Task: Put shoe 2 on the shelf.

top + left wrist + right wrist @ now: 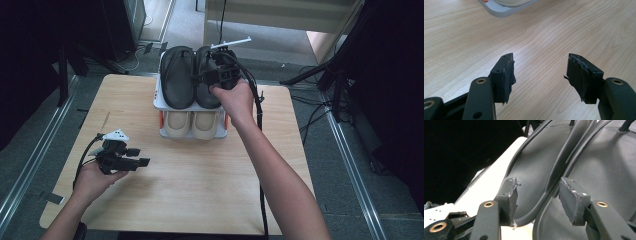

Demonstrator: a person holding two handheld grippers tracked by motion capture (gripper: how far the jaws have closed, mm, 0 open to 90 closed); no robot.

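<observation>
Your right gripper (216, 76) hovers wide open and empty over the pair of black rubber sandals (178, 76) on the top tier of the white two-tier shoe rack (161, 102); your left gripper (136, 157) waits open over the pale wooden table (200, 175). Reaching appears under way; next, straddle one sandal's edge before closing.

The shoe rack (159, 102) blocks the table's (200, 200) far middle; bare wood lies open nearer and either side.
</observation>
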